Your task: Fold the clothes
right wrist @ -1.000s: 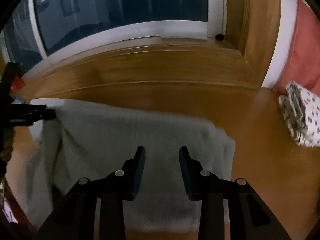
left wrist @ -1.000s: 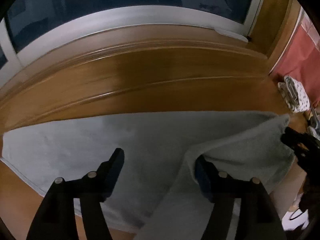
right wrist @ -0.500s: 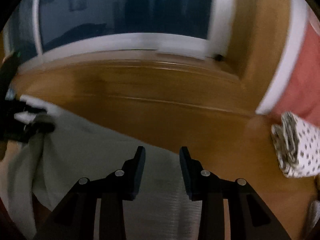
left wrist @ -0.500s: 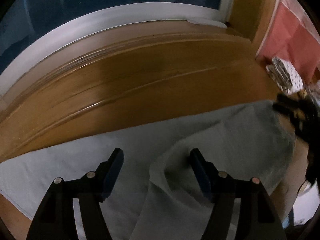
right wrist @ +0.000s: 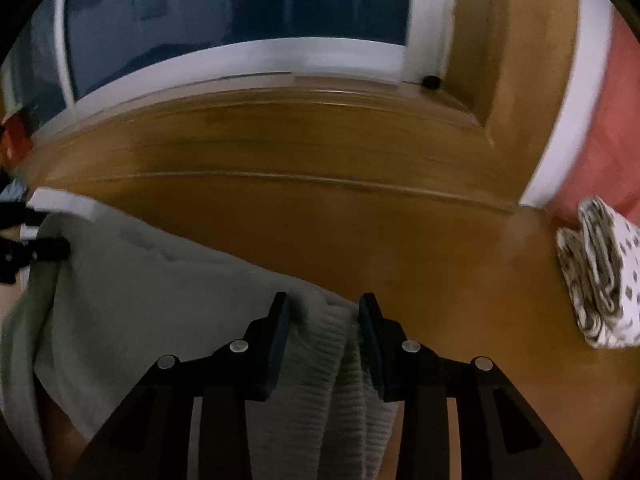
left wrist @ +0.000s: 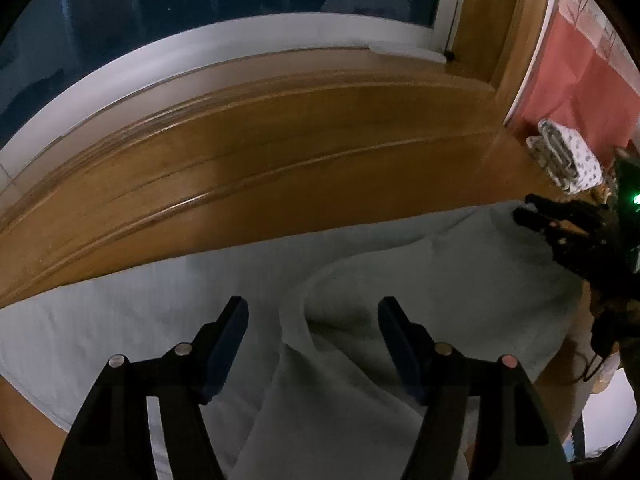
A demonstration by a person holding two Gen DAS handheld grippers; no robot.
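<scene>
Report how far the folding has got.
Done: a spotted cloth already lies folded at the right of the wooden surface. In hand: the grey garment has one flap lifted over itself; the right gripper has ribbed fabric between its fingers, the left gripper stands open over the fold. Left: lay the flap flat and finish folding.

Garment (left wrist: 400, 272): pale grey-green, ribbed knit at the near edge. Folded cloth (right wrist: 600, 280), far right: white with small dark grey spots. Floor (right wrist: 360, 240): warm honey-brown wood. Window frame (right wrist: 280, 56), far: white around dark blue glass. Curtain (left wrist: 580, 80), right: coral red. Gripper fingers (left wrist: 224, 344): black.
</scene>
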